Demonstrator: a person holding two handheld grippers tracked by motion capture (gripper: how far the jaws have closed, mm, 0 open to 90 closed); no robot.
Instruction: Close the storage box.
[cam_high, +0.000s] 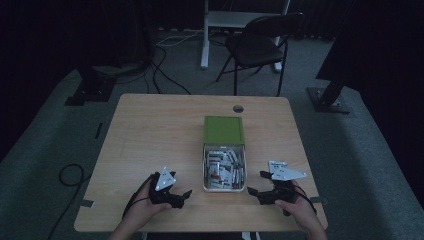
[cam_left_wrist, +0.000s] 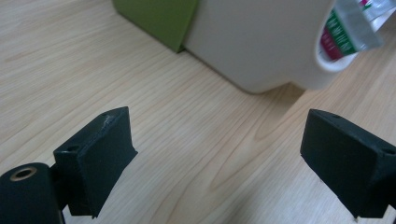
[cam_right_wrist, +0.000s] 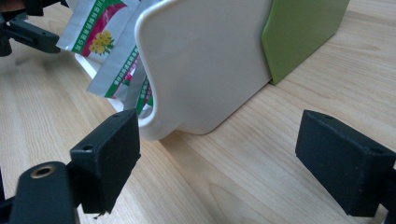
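While both tools (cam_high: 186, 192) (cam_high: 254, 191) gape empty, I judge the box (cam_high: 223, 186) light, stiff, slick; grip its side walls.

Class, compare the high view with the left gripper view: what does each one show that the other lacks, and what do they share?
High view alone: both hands, the right gripper, a black folding chair, the table's cable hole and the sachets lying inside the bin. Left gripper view alone: the printing on one sachet and wood grain close up. Shared: the open left gripper, the white bin, its green lid and the wooden table.
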